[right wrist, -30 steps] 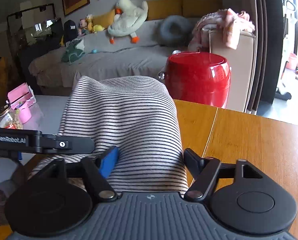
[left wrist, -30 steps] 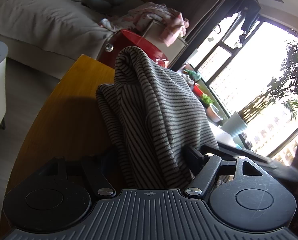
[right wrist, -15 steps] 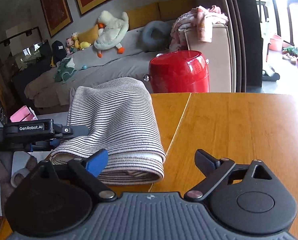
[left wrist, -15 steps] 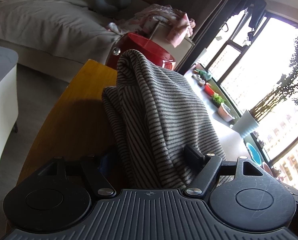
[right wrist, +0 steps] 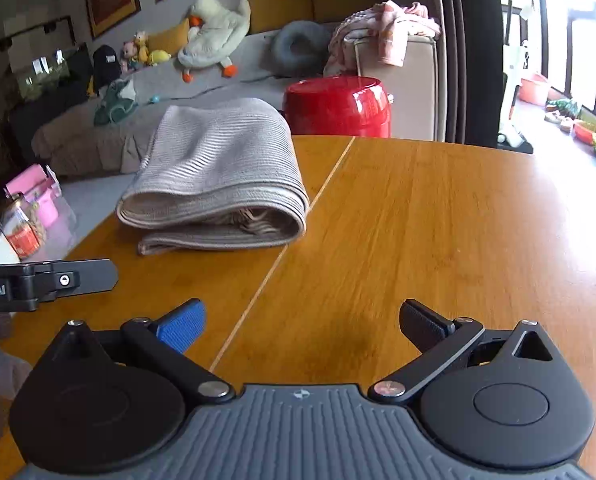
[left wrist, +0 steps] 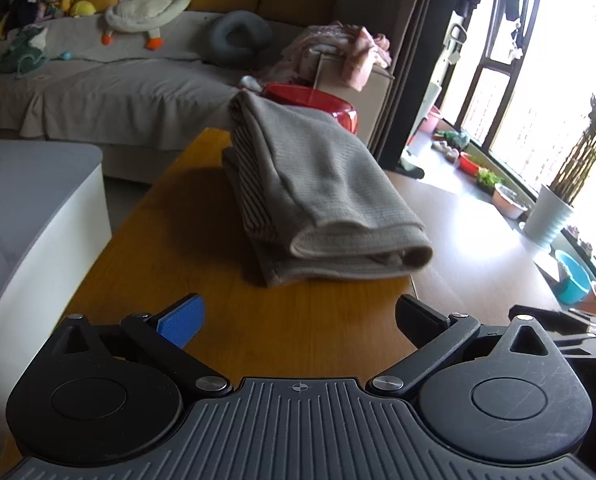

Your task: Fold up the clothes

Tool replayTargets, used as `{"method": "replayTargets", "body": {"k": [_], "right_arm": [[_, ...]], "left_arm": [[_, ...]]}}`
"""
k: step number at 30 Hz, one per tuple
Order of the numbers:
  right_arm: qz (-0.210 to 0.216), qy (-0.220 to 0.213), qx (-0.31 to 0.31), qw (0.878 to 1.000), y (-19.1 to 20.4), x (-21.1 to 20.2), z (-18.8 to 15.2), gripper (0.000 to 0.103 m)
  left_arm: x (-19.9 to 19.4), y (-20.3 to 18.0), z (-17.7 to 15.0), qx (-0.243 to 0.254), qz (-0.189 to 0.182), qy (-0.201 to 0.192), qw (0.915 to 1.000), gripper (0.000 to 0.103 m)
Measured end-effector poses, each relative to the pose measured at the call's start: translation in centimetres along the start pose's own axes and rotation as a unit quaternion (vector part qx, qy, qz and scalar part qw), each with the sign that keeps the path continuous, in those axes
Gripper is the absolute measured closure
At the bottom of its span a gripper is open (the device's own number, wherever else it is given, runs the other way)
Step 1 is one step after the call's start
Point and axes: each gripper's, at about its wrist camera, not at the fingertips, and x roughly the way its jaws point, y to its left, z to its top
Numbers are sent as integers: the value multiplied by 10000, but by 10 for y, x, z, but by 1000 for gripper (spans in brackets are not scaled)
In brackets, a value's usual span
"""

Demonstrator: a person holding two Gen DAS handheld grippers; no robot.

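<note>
The striped grey garment [left wrist: 322,200] [right wrist: 221,168] lies folded in a thick bundle on the wooden table [left wrist: 157,220] [right wrist: 438,220], near its far left part. My left gripper [left wrist: 298,316] sits well back from the bundle, its jaws opening wide with only bare wood between them. My right gripper [right wrist: 302,320] also hangs back over the table, jaws opening, nothing between its fingers. One finger of the left gripper [right wrist: 77,278] pokes in at the left edge of the right wrist view.
A red stool [right wrist: 338,106] stands just past the table's far edge. Beyond it, a sofa [left wrist: 97,88] holds plush toys and a box holds pink clothes [right wrist: 386,28]. A jar [right wrist: 21,228] sits left of the table, a white ottoman [left wrist: 25,200] beside it.
Both grippers have let go of the striped garment and drawn back from it. The garment, held up and draped before, now lies folded flat on the table.
</note>
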Motion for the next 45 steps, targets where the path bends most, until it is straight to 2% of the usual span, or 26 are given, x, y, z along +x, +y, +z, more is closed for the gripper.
{"method": "replayTargets", "body": {"k": [3, 6, 11, 17, 20, 22, 25, 26, 29, 31, 36, 42, 45], "right_arm": [[-139, -141, -57, 9998, 1, -1, -8, 0], [-140, 43, -100, 9998, -1, 8, -6, 0], [-296, 150, -445, 9985, 7, 20, -3, 0], [-283, 147, -412, 9986, 6, 20, -5, 0], [-275, 148, -410, 9987, 5, 21, -5, 0], [-270, 146, -406, 9987, 4, 21, -4, 0], [-272, 148, -407, 9987, 4, 21, -4, 0], [-287, 146, -403, 9987, 4, 21, -4, 0], [-475, 134, -225, 9985, -1, 20, -3, 0], [-481, 134, -228, 9985, -1, 20, -4, 0], [-484, 137, -234, 9985, -1, 19, -5, 0], [-483, 137, -234, 9985, -1, 19, -5, 0], [-667, 121, -62, 9977, -5, 19, -4, 0]], "left_arm": [[-4, -13, -18, 75, 289, -129, 9995, 0], [-4, -20, -27, 70, 750, -305, 9967, 0], [13, -22, -22, -157, 956, -128, 9952, 0], [26, -34, -27, 59, 1737, -16, 9848, 0], [21, -38, -31, 219, 1729, -21, 9847, 0], [11, -45, -38, 574, 1884, -77, 9804, 0], [-2, -56, -51, 1100, 1870, -145, 9761, 0], [-2, -57, -50, 1006, 1908, -138, 9764, 0], [17, -44, -34, 110, 1892, -40, 9819, 0], [28, -34, -25, -247, 2010, -57, 9793, 0], [26, -36, -30, -257, 2112, -58, 9771, 0], [6, -40, -44, -73, 1874, -30, 9823, 0], [22, -45, -32, -37, 1764, -16, 9843, 0]]}}
